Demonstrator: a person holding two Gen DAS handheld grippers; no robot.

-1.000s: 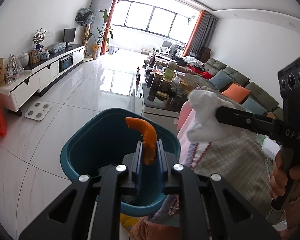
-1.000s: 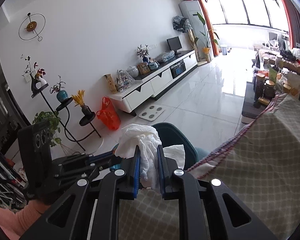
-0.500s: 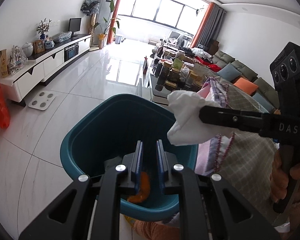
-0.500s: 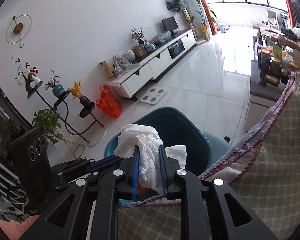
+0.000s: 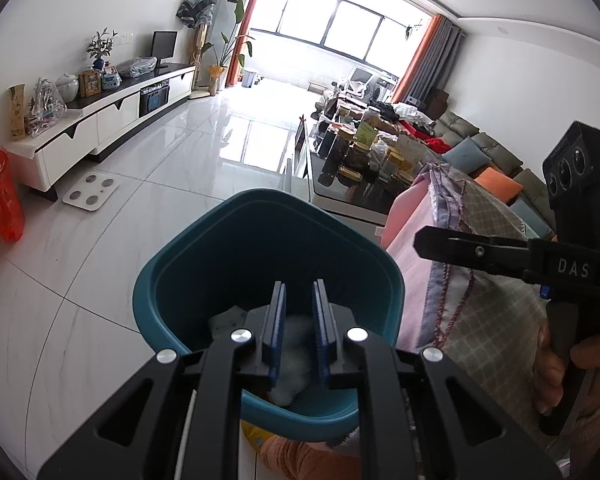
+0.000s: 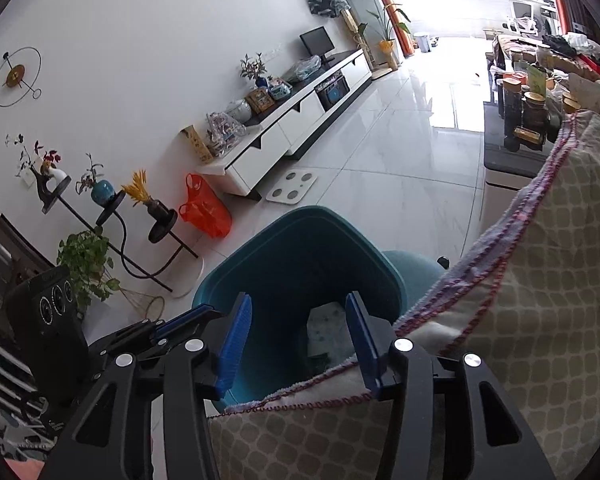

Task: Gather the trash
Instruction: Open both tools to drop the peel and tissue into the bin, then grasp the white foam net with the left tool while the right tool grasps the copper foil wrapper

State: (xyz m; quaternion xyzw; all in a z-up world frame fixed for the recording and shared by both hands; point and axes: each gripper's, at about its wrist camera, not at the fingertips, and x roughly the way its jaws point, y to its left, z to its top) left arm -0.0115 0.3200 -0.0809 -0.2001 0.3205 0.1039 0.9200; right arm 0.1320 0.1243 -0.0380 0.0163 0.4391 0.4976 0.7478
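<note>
Tissue dropped into the teal bin

The right hand-held gripper (image 6: pixel 296 340) had just been opening; its jaws stood moderately wide and empty above the bin (image 6: pixel 300 240). The left hand-held gripper (image 5: pixel 298 330) hung over the same bin with jaws narrow, nothing pinched between them. A white tissue (image 5: pixel 296 364) lay inside the bin, just off the cloth-covered counter's (image 6: pixel 540 280) edge.

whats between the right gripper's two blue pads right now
Nothing is held. In the right wrist view the right gripper has just been opening, and through the gap shows only the teal bin below.
</note>
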